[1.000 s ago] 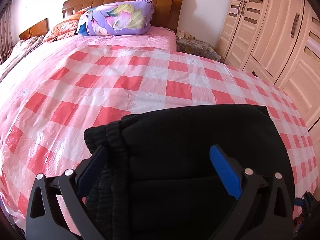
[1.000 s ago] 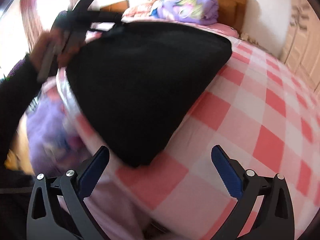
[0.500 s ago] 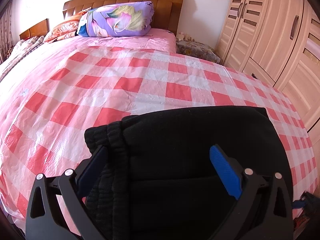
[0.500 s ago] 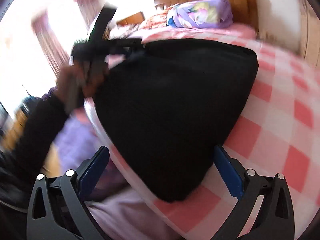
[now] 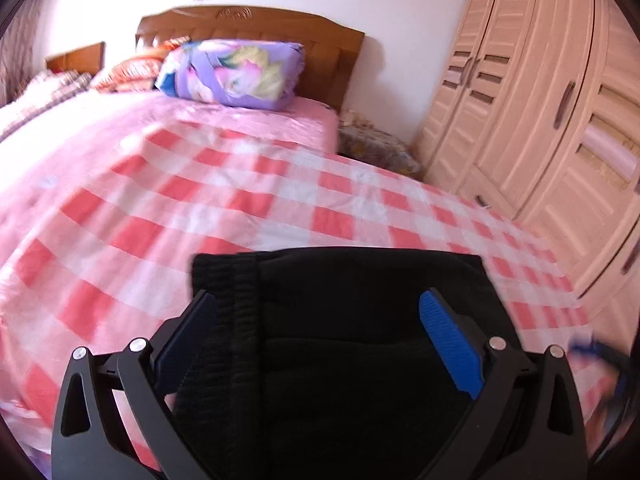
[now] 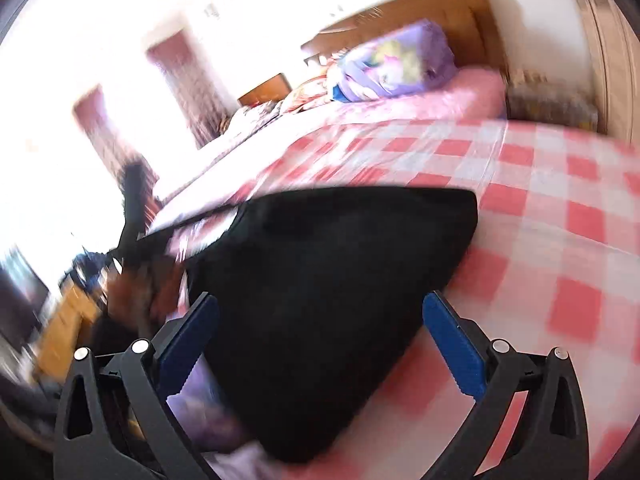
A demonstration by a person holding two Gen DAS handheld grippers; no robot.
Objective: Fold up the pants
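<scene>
- Pants (image 5: 360, 320) black, already folded into a compact block, waistband at its left, lying on the bed (image 5: 200, 208) near the foot edge.
- Left gripper (image 5: 320, 328) over pants, jaws wide, empty.
- Right gripper (image 6: 320, 328) likewise wide, empty.
- Probably nearly done; maybe a last tidy.

The folded pants (image 5: 360, 320) lie on the near part of the bed (image 5: 180, 208), close to its near edge. The left tongs (image 5: 320, 344) hang over them, spread wide, the waistband end under the left finger. At the far end of the bed a pillow (image 5: 232, 74) lies against the headboard (image 5: 256, 28). To the right of the bed stands a wardrobe (image 5: 540, 120), with a small stand (image 5: 376, 148) between it and the headboard. In the right wrist view the right tongs (image 6: 320, 344) straddle the near corner of the pants (image 6: 332, 300).
</scene>
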